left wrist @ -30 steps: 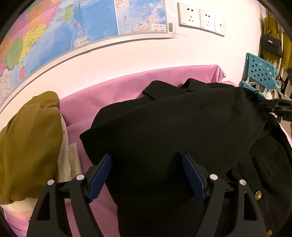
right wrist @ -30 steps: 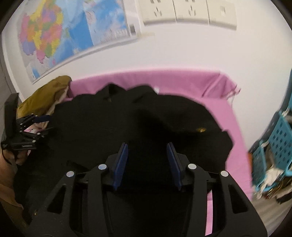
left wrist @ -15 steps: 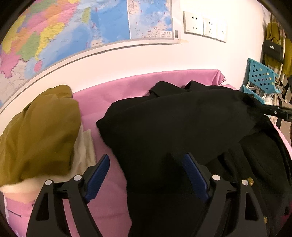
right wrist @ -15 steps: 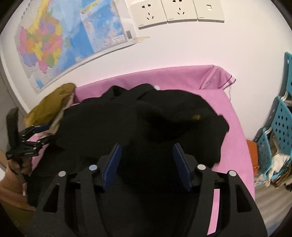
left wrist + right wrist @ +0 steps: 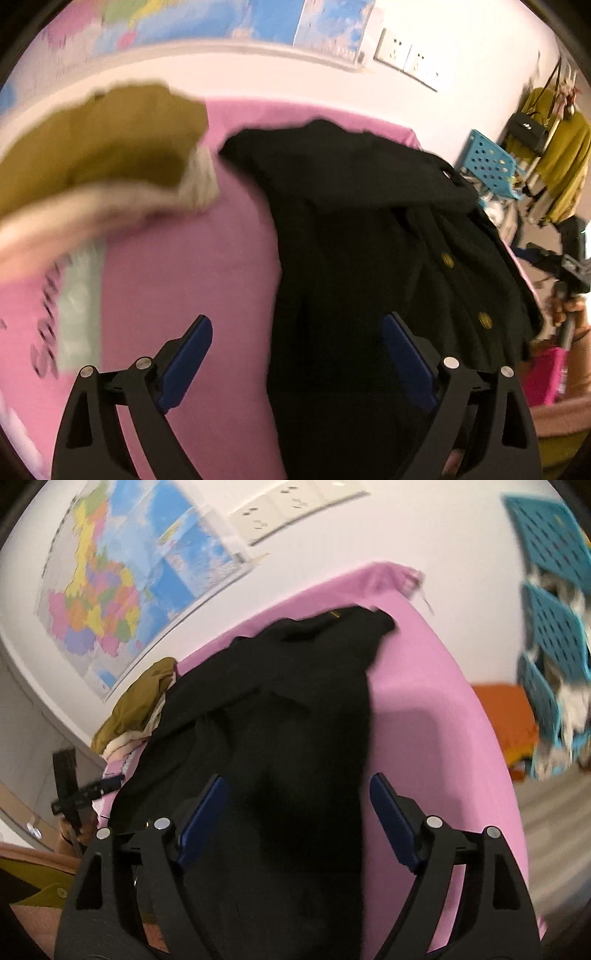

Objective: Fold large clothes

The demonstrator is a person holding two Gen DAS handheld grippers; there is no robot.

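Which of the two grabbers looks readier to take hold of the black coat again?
Probably the right gripper: the black coat lies squarely between its open jaws. The left gripper straddles the coat's edge and pink sheet.

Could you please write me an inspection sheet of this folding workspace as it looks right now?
Surface: pink cloth-covered table, against a white wall.
Job's things: black coat with gold buttons, lying folded over on the pink cloth.
Clutter: olive-yellow garment heaped on cream fabric at the table's left end.
Grippers: left gripper open, jaws just been opening, its right finger over the coat, pads not pressing; right gripper open, jaws just been opening, coat below them, not gripped.
Cables: nothing seen.
Surroundings: coloured wall map, white wall sockets, turquoise perforated plastic baskets, hanging yellow-green clothes.
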